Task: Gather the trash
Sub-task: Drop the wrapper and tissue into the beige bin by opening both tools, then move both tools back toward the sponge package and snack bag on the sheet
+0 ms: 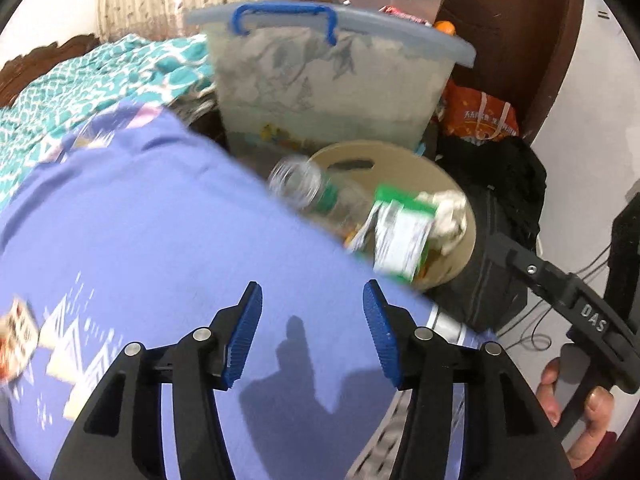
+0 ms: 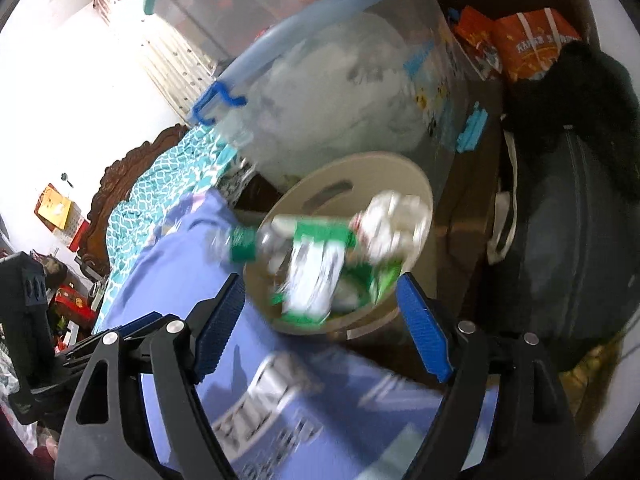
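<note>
Holding both sets of fingers wide apart and empty, I have the left gripper (image 1: 312, 320) over the purple bedsheet (image 1: 140, 220) and the right gripper (image 2: 320, 320) just short of the beige bin (image 2: 416, 184). In the bin lie a clear bottle (image 1: 304, 188), a green-and-white carton (image 2: 316, 276) and crumpled paper (image 1: 452, 216). One small printed scrap (image 1: 16, 332) remains on the sheet, well apart from the bin; I judge collection nearly complete.

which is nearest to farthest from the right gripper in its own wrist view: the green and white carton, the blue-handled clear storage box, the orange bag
From the right gripper:
1. green and white carton, just ahead between the open fingers, in the beige bin.
2. clear storage box, behind the bin, upper centre.
3. orange bag, far upper right, beyond the box.
</note>
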A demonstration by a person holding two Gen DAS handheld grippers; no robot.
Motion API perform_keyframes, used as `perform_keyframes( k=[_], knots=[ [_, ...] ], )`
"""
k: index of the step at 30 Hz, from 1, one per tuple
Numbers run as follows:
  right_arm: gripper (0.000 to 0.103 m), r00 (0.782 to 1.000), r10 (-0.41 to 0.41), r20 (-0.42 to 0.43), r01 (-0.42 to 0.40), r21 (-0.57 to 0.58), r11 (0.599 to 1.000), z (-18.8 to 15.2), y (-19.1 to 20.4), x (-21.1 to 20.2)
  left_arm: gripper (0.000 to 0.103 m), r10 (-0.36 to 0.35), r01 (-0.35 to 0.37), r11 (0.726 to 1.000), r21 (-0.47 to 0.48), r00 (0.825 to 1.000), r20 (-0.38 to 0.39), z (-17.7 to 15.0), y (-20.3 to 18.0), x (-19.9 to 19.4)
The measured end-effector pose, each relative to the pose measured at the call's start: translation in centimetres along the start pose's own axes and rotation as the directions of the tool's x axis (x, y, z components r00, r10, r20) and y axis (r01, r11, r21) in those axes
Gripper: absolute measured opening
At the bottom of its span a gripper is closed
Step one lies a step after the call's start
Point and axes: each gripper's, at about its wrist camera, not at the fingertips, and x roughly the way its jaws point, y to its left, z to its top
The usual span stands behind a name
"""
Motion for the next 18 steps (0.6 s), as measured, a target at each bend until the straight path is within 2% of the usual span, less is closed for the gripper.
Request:
perform_keyframes(
  k=[9,18],
  knots=[
    [0.079,1.0,0.012,-0.012,-0.012,-0.033,0.999,-6.0,4.2,-2.9,0.052,0.056,-0.058,0.995,-0.077,0.998,-0.024,-6.6,5.0,-3.6],
    [0.079,0.995,0.04,-0.089,-0.051,-0.123,0.991,-10.0,9.3,-2.9,0.055,0.135,-0.134,0.975,-0.179,0.991,-0.006,-11.8,10.6,-7.7]
  ],
)
